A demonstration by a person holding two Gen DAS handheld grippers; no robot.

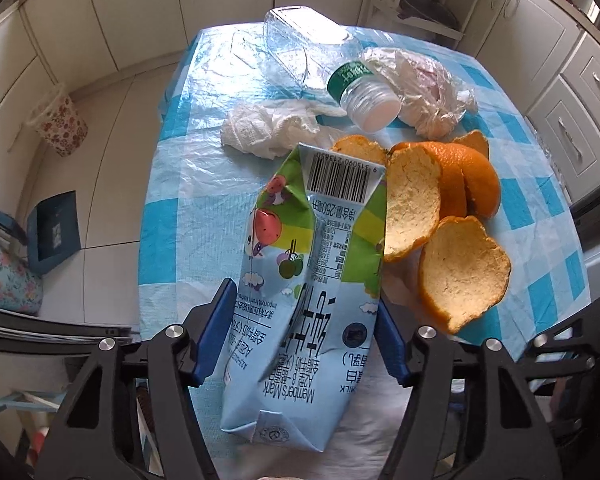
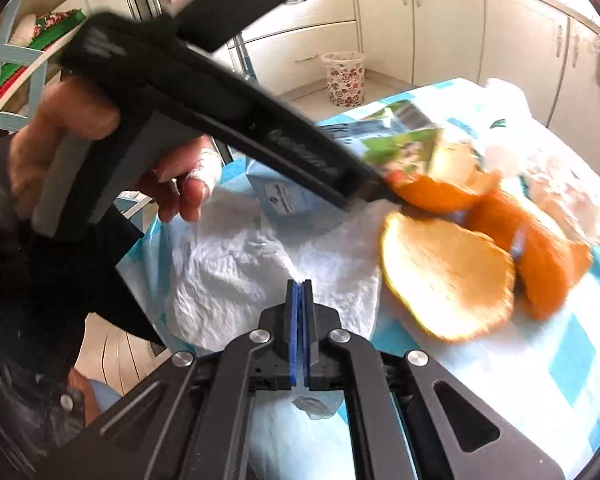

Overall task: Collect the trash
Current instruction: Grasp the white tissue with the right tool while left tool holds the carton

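The left gripper [image 1: 306, 328] clamps the milk carton [image 1: 304, 280] lengthwise along its fingers, while the right gripper [image 2: 299, 304] pinches the white bag [image 2: 259, 272]

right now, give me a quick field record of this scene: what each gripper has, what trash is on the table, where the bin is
left gripper: jaws closed on the milk carton
right gripper: jaws shut on a thin white plastic bag
table: blue and white checked cloth
trash on table: orange peels, crumpled tissue, plastic bottle, clear plastic box, crumpled plastic wrap
bin: floral wastebasket on the floor, left of the table
blur: right wrist view is motion-blurred
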